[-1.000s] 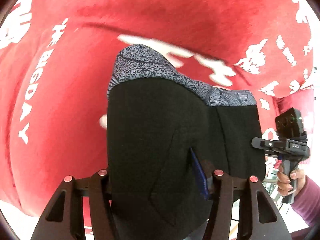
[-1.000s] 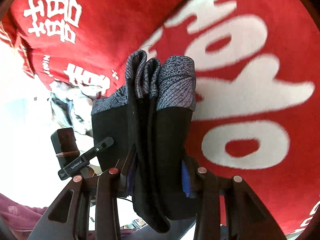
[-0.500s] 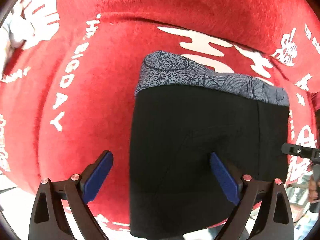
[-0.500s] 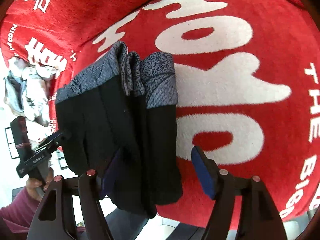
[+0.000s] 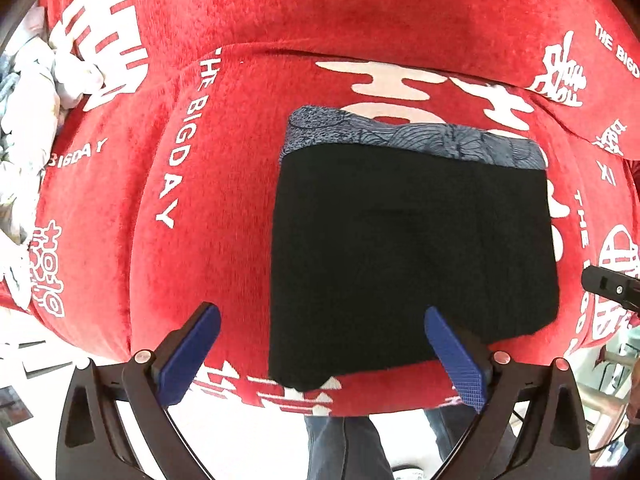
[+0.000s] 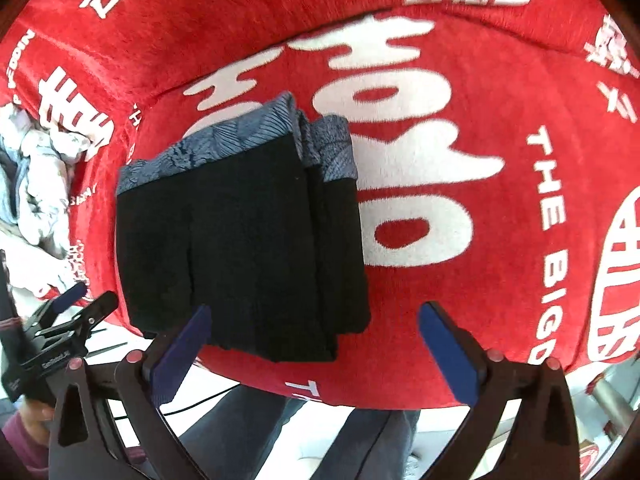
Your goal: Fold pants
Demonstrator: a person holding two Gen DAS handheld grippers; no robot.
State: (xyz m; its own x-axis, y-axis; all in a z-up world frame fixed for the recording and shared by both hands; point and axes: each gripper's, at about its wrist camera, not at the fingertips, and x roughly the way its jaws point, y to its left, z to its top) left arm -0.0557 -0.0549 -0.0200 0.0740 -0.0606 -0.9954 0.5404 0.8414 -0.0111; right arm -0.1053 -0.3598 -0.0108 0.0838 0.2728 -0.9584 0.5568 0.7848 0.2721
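Folded black pants [image 5: 412, 256] lying flat near the bench [image 5: 224, 208] front edge, patterned waistband at 12 o'clock; left tongs [image 5: 320, 348] and right tongs [image 6: 316, 344] spread wide, empty, suggesting fold finished.

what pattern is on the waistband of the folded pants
Grey-blue with dark fan-like line prints on the waistband of the black pants; clearest in the left wrist view.

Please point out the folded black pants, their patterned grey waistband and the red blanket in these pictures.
folded black pants [image 5: 412, 256]: left wrist view, middle of the black fabric.
patterned grey waistband [image 5: 412, 138]: left wrist view, middle of the band along the far edge.
red blanket [image 6: 460, 92]: right wrist view, bare red area beyond the pants.
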